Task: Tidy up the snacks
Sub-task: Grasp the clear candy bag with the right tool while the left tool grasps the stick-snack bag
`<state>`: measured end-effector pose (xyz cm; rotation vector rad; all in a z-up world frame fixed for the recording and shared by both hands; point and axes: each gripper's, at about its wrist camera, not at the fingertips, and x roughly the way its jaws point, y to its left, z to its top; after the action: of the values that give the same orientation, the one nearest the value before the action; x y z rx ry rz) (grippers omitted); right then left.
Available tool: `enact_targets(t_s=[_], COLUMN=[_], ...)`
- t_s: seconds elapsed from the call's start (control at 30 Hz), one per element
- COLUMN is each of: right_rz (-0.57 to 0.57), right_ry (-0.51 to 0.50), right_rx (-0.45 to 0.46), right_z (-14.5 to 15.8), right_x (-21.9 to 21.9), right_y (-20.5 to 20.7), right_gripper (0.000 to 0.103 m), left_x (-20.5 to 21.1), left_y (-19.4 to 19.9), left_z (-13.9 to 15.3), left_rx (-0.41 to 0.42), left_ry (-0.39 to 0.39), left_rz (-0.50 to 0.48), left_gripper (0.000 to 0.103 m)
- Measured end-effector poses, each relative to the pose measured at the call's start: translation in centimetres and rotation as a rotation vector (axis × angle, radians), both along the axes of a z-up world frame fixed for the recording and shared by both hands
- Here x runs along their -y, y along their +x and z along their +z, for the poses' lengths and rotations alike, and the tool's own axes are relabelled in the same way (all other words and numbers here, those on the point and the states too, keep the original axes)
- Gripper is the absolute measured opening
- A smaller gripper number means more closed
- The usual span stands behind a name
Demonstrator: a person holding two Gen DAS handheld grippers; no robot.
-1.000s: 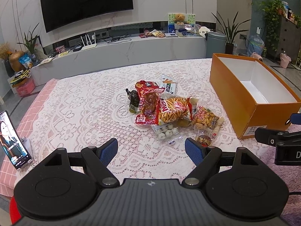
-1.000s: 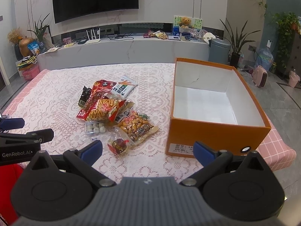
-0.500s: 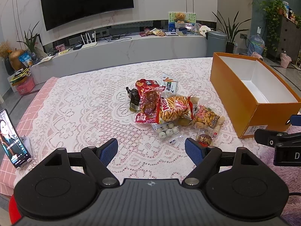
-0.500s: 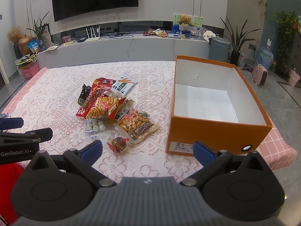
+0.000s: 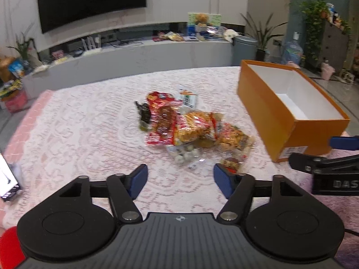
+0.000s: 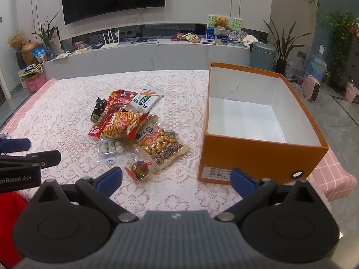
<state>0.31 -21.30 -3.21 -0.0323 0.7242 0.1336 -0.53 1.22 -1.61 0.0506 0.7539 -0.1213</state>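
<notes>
Snack pile [image 6: 132, 132] sits mid-table on the lace cloth [image 6: 67, 116], just left of the orange box [image 6: 260, 154], whose white interior holds nothing; pkts overlap, w/ a small red candy pack [image 6: 139, 168] nearest the cameras. Left gripper [image 5: 180, 180] hovers low before the pile, jaws spread wide, nothing held; its view is motion-blurred. Right gripper [image 6: 176, 179], also released & w/o load, points between pile & box front.
</notes>
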Motion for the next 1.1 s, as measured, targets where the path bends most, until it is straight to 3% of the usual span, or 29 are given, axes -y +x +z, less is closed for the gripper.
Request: enact_targets(t_s=[0.13, 0.2, 0.3, 0.37, 0.7, 0.93, 1.1], right_rz=[0.02, 0.034, 0.055, 0.069, 0.137, 0.074, 0.055], right_ry=[-0.004, 0.006, 0.033, 0.045, 0.07, 0.13, 0.138], right_rx=[-0.008, -0.022, -0.043, -0.055, -0.137, -0.256, -0.282], right_z=[-0.9, -1.4, -2.2, -2.7, -6.0, -7.9, -8.3], right_x=[0.1, 0.0, -0.3, -0.6, -3.3, -4.2, -4.9], right_y=[0.6, 1.1, 2.0, 2.6, 6.3, 9.7, 10.7], right_gripper=[0.076, 0.068, 0.068, 0.069, 0.079, 0.082, 0.082], left_x=[0.4, 0.6, 0.5, 0.6, -0.9, -1.6, -1.9], left_y=[0.5, 0.9, 1.3, 1.6, 3.4, 4.5, 5.7], left_z=[-0.7, -1.1, -1.5, -1.8, -2.8, -3.2, -3.5], left_rx=[-0.022, -0.043, -0.053, -0.045, -0.135, -0.168, -0.179], left_ry=[-0.013, -0.016, -0.028, -0.001, 0.008, 0.001, -0.008], left_rz=[-0.04, -0.052, -0.058, -0.056, -0.011, 0.02, 0.03], left_gripper=[0.049, 0.046, 0.055, 0.076, 0.076, 0.076, 0.076])
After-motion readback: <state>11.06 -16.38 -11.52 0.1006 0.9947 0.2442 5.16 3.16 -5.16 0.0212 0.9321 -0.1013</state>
